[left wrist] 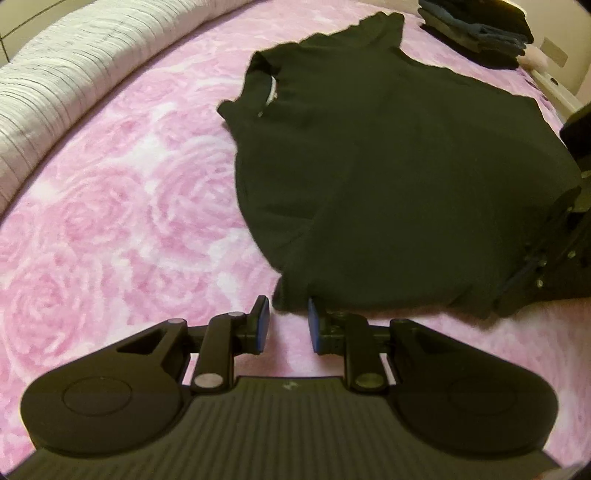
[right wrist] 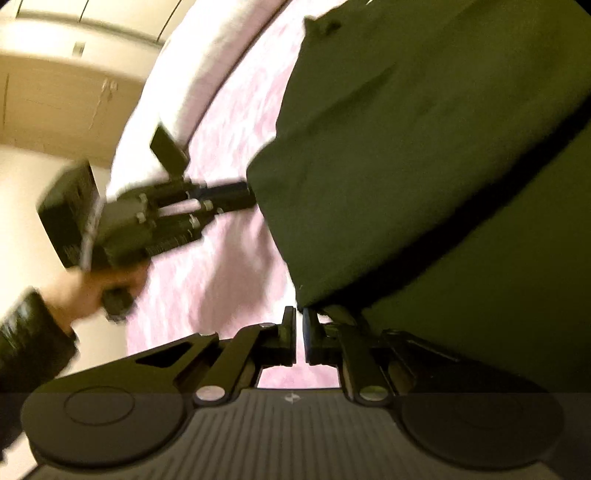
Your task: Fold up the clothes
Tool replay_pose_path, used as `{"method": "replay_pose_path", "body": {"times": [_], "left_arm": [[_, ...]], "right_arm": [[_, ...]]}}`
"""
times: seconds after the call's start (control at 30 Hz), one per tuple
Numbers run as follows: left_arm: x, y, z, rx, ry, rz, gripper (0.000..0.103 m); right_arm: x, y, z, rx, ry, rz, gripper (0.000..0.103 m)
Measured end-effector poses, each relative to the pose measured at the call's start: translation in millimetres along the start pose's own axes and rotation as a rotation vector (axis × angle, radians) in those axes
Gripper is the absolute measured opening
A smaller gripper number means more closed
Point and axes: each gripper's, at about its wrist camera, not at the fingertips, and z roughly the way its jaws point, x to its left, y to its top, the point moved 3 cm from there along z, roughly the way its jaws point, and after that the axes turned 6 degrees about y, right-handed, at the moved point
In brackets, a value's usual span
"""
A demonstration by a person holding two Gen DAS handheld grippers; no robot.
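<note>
A black T-shirt [left wrist: 388, 166] lies spread on the pink rose-patterned bedspread [left wrist: 129, 221], collar toward the far side. My left gripper [left wrist: 289, 318] stands open at the shirt's near hem corner, with the cloth edge just ahead of its blue pads. The right wrist view shows that left gripper [right wrist: 243, 192] from the side, held by a hand [right wrist: 92, 291], tips at the shirt's edge. My right gripper [right wrist: 299, 314] has its fingers nearly together, pinching a corner of the black shirt [right wrist: 424, 166]. Part of its body [left wrist: 550, 251] shows at the shirt's right edge.
A long white-grey bolster [left wrist: 74, 81] runs along the far left of the bed. A stack of folded dark clothes [left wrist: 480, 29] sits at the far right corner. Cream cupboards [right wrist: 55, 92] stand beyond the bed's edge.
</note>
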Motion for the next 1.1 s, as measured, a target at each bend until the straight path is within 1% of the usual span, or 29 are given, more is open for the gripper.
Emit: {"method": "replay_pose_path", "body": {"times": [0.03,0.07,0.13,0.17,0.2,0.23,0.27,0.33,0.37,0.4,0.43,0.5,0.53,0.63,0.7,0.77,0.83,0.9,0.93,1.0,1.1], "left_arm": [[0,1,-1,-0.003,0.002,-0.001,0.018],[0,1,-3,-0.007,0.007,0.0,0.018],[-2,0,-3,-0.007,0.012,0.006,0.018],[-3,-1,-3,-0.005,0.012,0.009,0.018],[-4,-2,-2,-0.003,0.012,0.011,0.018],[-6,-3,-2,-0.002,0.009,0.01,0.019],[-8,-4,-1,-0.001,0.006,0.008,0.019],[-14,-6,0,0.004,0.001,0.01,0.02],[-16,-7,1,0.006,-0.002,0.011,0.02],[-20,-7,0,0.01,-0.003,0.015,0.02],[-23,-8,-1,0.009,-0.002,0.016,0.02],[-29,-8,-8,0.0,-0.002,0.001,0.02],[-34,-9,-12,-0.002,0.003,-0.005,0.022],[-48,-10,-24,-0.004,0.02,-0.031,0.024],[-70,-8,-25,-0.003,0.013,-0.073,0.027],[-92,-6,-25,-0.002,0.007,-0.115,0.031],[-115,-4,-26,0.0,0.0,-0.158,0.033],[-137,-1,-27,0.001,-0.007,-0.2,0.034],[-150,-1,-23,0.012,-0.011,-0.205,0.034],[-175,1,-16,0.047,-0.01,-0.216,0.034],[-207,0,-11,0.103,0.005,-0.245,0.035]], "right_arm": [[2,-1,2,0.0,-0.011,-0.023,0.017],[2,0,0,-0.035,-0.021,-0.03,0.023],[3,1,-3,-0.087,-0.014,-0.019,0.025],[4,0,-1,-0.093,-0.015,-0.033,0.025],[6,0,0,-0.095,-0.017,-0.047,0.025],[8,-1,2,-0.094,-0.017,-0.059,0.029],[11,-2,4,-0.089,-0.029,-0.079,0.035],[8,-4,15,-0.047,-0.005,-0.073,0.046],[7,-5,21,-0.026,0.006,-0.07,0.046],[2,-7,30,0.013,0.03,-0.026,0.046],[-3,-9,34,0.034,0.051,0.024,0.046],[-3,-8,31,0.022,0.064,0.054,0.046],[-3,-8,29,0.022,0.066,0.065,0.046],[0,-12,19,0.035,0.058,0.077,0.048],[4,-16,8,0.042,0.043,0.06,0.05],[3,-22,-9,0.037,0.026,0.04,0.059],[-6,-28,-25,0.034,-0.004,0.056,0.066],[-24,-36,-43,0.036,-0.049,0.11,0.066],[-32,-40,-51,0.039,-0.064,0.14,0.066],[-45,-50,-74,0.051,-0.047,0.194,0.066],[-55,-65,-104,0.092,-0.1,0.196,0.068]]}}
